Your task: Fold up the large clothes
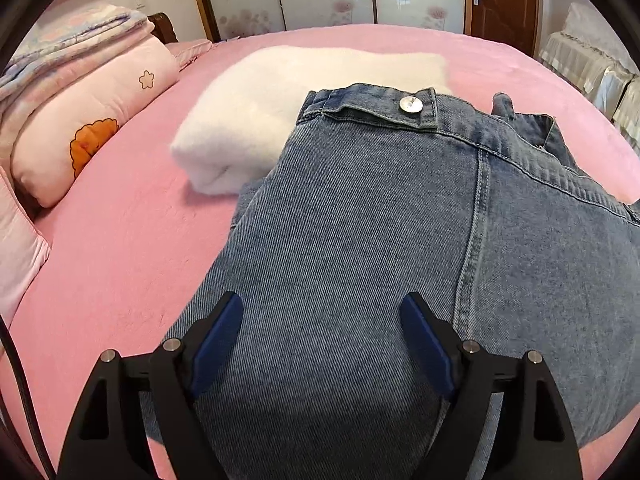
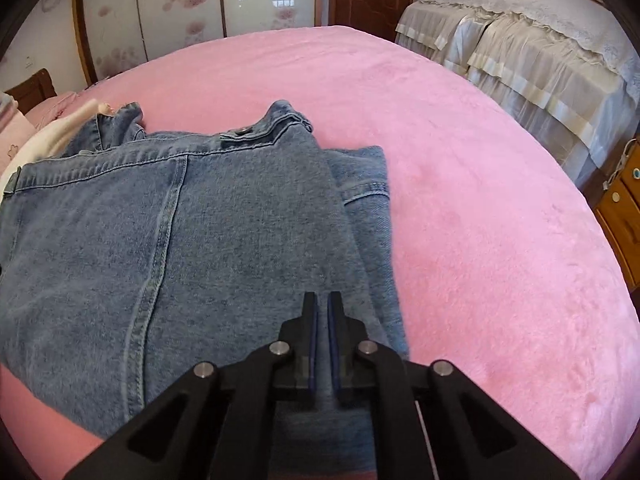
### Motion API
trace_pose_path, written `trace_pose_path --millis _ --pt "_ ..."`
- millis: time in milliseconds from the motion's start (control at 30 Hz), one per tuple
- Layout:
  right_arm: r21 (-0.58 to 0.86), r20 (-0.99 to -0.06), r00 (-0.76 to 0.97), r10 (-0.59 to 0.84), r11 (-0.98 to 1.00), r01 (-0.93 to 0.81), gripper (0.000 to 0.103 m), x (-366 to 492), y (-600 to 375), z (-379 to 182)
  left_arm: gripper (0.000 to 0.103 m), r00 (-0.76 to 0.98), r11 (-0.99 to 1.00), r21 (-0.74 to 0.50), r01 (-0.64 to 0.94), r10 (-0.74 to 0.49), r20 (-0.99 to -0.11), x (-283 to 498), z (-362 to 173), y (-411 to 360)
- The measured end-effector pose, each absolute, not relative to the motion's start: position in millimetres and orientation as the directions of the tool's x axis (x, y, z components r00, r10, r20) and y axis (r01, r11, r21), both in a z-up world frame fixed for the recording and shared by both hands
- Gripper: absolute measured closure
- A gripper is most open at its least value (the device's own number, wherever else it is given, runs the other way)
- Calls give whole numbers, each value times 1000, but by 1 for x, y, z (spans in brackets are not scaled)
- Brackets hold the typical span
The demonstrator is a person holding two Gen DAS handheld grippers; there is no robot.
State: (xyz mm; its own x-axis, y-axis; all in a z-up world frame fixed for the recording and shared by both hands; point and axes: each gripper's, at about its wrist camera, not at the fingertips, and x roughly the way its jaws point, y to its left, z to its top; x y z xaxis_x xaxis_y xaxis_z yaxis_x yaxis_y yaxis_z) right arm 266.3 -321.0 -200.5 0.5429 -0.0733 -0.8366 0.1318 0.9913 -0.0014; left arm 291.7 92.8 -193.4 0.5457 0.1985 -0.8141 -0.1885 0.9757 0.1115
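Jaws: left gripper [image 1: 322,320] spread wide, empty; right gripper [image 2: 322,312] nearly closed, empty. Jacket [image 1: 360,240]: denim, folded on bed [image 2: 480,200]. Likely heavy, stiff-ish, non-slip; best taken at hem edge.

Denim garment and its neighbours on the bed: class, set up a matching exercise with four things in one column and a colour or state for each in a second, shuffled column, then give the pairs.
Column one:
1. denim garment
2. white towel
3. left claw
4. right claw

Column two:
A. fingers nearly together
B. fingers spread wide
C. folded, pale, beyond the denim
D. blue, folded on the pink bedspread

Pairs: 1-D, 2-C, 3-B, 4-A
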Motion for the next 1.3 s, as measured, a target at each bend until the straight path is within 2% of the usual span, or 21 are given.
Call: trace_pose_path --millis 200,500,833,967,1167,1300 --pt "71 -849 528 -11 988 135 89 256 -321 -183 22 554 980 120 -160 190 -810 284 -172 86" --pt "148 -807 579 114 989 12 88 235 -273 -141 22 579 995 14 -97 68 -812 256 -135 50" --pt "195 -748 621 233 972 -129 86 210 -219 -99 22 602 999 -35 -27 -12 -799 221 -104 4" --pt "206 -722 644 254 967 -151 70 199 -209 -85 22 611 994 -100 -36 -57 -790 201 -91 1" --pt "215 -684 679 266 963 -162 70 181 -198 -73 22 613 974 -215 -70 -128 -780 171 -86 9" --pt "255 -668 689 283 956 -145 70 171 -191 -78 22 596 948 -299 -110 -178 -783 156 -108 25"
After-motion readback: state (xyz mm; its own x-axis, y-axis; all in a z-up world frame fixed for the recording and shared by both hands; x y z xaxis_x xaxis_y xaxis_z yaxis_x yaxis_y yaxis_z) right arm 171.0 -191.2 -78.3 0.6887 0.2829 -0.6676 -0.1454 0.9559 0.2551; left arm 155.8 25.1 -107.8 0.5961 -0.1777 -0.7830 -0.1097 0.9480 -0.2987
